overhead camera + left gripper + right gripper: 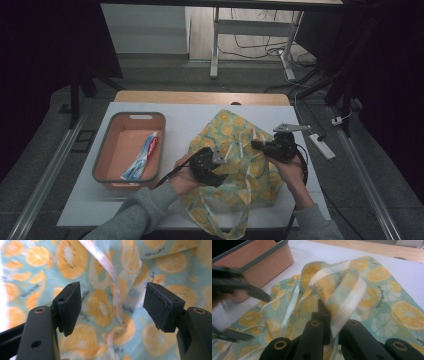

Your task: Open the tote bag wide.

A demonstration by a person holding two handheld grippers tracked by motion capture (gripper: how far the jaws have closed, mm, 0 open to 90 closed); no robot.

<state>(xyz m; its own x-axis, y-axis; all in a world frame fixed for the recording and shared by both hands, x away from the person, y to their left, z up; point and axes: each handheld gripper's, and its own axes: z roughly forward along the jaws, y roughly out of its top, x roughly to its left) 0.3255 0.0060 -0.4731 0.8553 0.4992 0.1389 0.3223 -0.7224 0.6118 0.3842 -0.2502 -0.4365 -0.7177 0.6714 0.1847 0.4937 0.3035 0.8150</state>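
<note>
A pale green bag (231,126) printed with orange slices lies crumpled on the white table (190,117). My left gripper (217,156) hovers at the bag's left side. In the left gripper view it is open (112,307), with a pale strap (113,273) hanging in the gap and neither pad touching it. My right gripper (256,145) comes in from the right. It is shut (325,315) on the bag's whitish strap (348,303), which loops up over the fabric (387,290). The left gripper (239,286) appears as a dark blur at the left of the right gripper view.
An orange basket with a grey rim (131,116) stands at the table's left, seen close by as a side wall (262,263) in the right gripper view. A toothpaste tube (142,157) lies inside it. Bare white table lies behind the bag. A power strip (321,145) sits at the right edge.
</note>
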